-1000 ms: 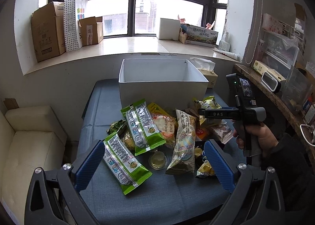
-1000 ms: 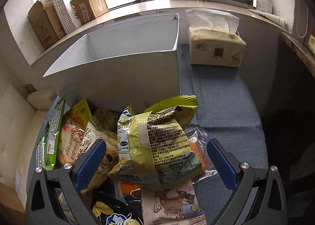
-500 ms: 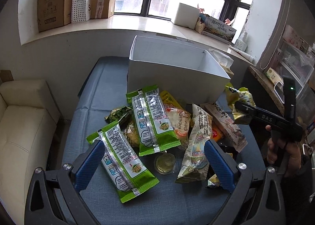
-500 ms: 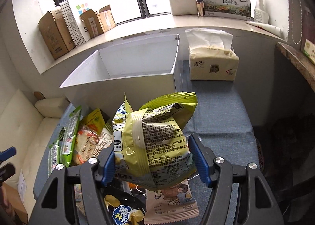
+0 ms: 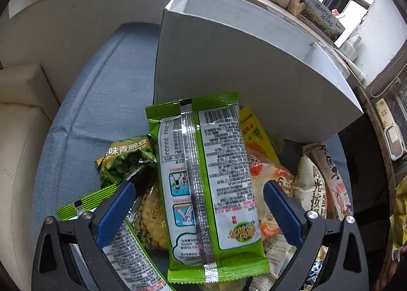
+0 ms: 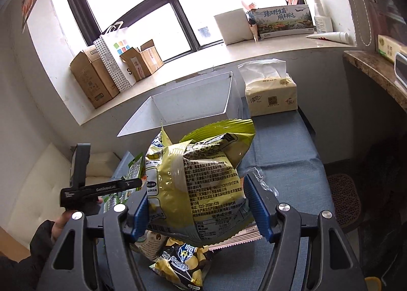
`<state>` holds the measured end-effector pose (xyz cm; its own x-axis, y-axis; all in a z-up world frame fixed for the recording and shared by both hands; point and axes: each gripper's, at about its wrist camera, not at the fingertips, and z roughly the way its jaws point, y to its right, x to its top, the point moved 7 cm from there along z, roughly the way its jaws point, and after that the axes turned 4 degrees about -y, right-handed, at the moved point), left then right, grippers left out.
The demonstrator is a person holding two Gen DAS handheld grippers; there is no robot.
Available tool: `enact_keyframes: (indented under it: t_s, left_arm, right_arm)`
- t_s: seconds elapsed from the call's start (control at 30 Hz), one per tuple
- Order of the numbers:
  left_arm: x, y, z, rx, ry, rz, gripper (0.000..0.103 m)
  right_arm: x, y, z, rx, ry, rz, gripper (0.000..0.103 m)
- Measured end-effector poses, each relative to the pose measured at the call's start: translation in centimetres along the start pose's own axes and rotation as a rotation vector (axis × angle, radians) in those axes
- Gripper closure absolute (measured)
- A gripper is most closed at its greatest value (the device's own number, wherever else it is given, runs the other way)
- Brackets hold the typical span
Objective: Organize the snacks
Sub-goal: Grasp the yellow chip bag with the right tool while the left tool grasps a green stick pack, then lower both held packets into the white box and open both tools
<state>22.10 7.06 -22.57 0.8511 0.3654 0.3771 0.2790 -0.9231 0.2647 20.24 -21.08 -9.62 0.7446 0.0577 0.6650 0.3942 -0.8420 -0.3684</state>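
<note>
My right gripper (image 6: 197, 210) is shut on a puffy yellow-green snack bag (image 6: 198, 179) and holds it above the blue table, in front of the open white box (image 6: 188, 110). My left gripper (image 5: 198, 210) is open, low over the snack pile, its fingers on either side of a long green-and-white packet (image 5: 203, 179) that lies in front of the white box (image 5: 229, 72). The left gripper's body also shows in the right wrist view (image 6: 101, 186).
Around the green packet lie a dark green pea bag (image 5: 127, 156), an orange-yellow bag (image 5: 267, 163) and a beige bag (image 5: 315, 189). A black-yellow chip bag (image 6: 180, 263) lies under the right gripper. A tissue pack (image 6: 269, 95) stands right of the box.
My left gripper has dropped down and forward onto the pile, straddling the green packet. My right gripper has risen with the yellow-green bag held shut.
</note>
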Motion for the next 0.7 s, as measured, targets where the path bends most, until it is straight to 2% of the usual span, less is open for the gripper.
enact_keyframes:
  t_s: [0.03,0.07,0.1,0.13,0.3,0.43,0.53,0.7]
  left_arm:
    - [0.0,0.1,0.4,-0.004,-0.003,0.001,0.002]
    - [0.1,0.3,0.4,-0.033,0.007,-0.002,0.008]
    - [0.1,0.6,0.2,-0.066,0.021,0.002,0.025]
    - [0.1,0.9,-0.1,-0.087,0.032,0.013,0.036]
    - [-0.4,1.9,-1.2,-0.016,0.056,0.088,0.040]
    - [-0.7,2.8,-3.9,-0.044,0.120,0.127,0.040]
    - [0.0,3.9,-7.4,-0.070,0.169,0.160,0.040]
    - [4.0,5.8,-12.0,-0.114,0.253,0.213,0.039]
  right_arm:
    - [-0.1,0.1,0.0,-0.003,-0.003,-0.001,0.031]
    - [-0.1,0.3,0.1,-0.009,-0.007,-0.007,0.031]
    - [-0.1,0.5,0.1,-0.022,-0.001,-0.010,0.031]
    - [0.0,0.8,0.1,-0.035,0.006,-0.008,0.031]
    - [0.3,1.7,0.5,-0.019,0.004,0.013,0.031]
    - [0.3,1.5,0.9,-0.015,-0.004,0.005,0.031]
    - [0.4,1.1,1.4,-0.013,-0.011,-0.006,0.031]
    - [3.2,-0.7,2.6,0.016,0.005,-0.034,0.031]
